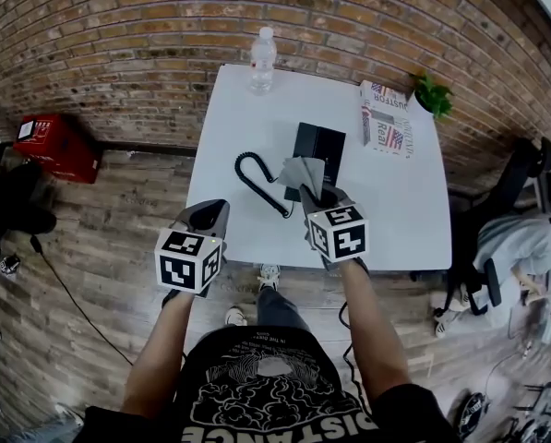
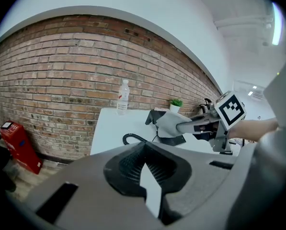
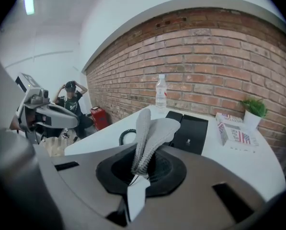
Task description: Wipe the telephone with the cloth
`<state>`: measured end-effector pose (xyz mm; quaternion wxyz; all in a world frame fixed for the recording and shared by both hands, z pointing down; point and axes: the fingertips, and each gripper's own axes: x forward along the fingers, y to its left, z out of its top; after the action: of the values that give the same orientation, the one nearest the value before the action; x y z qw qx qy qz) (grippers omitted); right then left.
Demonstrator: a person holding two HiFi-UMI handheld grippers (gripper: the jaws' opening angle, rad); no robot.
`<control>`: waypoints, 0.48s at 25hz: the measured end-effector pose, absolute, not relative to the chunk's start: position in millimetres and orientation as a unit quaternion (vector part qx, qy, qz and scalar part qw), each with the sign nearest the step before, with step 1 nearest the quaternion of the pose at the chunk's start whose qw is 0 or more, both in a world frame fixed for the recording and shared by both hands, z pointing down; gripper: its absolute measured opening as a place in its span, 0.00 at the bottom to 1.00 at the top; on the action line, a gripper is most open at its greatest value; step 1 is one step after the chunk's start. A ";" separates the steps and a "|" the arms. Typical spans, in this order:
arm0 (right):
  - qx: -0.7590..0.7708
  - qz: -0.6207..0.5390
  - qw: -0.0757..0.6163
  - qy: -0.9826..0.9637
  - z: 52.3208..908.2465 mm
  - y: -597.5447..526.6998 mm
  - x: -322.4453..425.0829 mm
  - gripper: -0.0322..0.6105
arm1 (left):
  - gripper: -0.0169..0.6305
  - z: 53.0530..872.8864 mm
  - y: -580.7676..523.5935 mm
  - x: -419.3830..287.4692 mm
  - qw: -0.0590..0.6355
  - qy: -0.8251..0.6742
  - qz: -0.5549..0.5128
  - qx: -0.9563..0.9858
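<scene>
- The right gripper (image 1: 314,195) has its jaws clamped on a grey cloth (image 1: 302,172); the cloth's free end stands up and flops forward past the jaw tips.
- The left gripper (image 1: 208,216) has its jaws together with nothing between them. It hangs near the near-left edge of the white table (image 1: 395,201).
- The black telephone (image 1: 321,143) lies flat near the middle of the table, directly ahead of the right gripper and farther from the person.
- In the head view the cloth's free end overlaps the telephone's near edge. Whether the two touch I cannot tell from any view.
- The telephone's long axis seems to run roughly away from the person, toward the brick wall — nearly in line with the right gripper's jaws.
- Its coiled cord (image 1: 255,178) loops off to the left, between the telephone and the left gripper.
- The right gripper is clearly the nearer of the two, while the left one is well apart from the telephone.
- Judging from this, wiping is about to begin or has only just begun — the likely stroke goes forward along the telephone's length, with the cloth lowered onto its top face.
</scene>
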<state>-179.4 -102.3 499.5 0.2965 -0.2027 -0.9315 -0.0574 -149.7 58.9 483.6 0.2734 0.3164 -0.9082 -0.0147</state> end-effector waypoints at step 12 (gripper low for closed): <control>-0.213 -0.111 0.248 -0.939 438.7 -118.1 -255.7 0.07 | 0.04 479.0 45.4 -190.4 0.265 -0.912 -0.032 0.310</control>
<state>-255.7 -118.1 438.7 0.2483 -0.2126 -0.9385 -0.1111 -190.4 45.4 479.0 0.2652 0.3099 -0.9125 -0.0322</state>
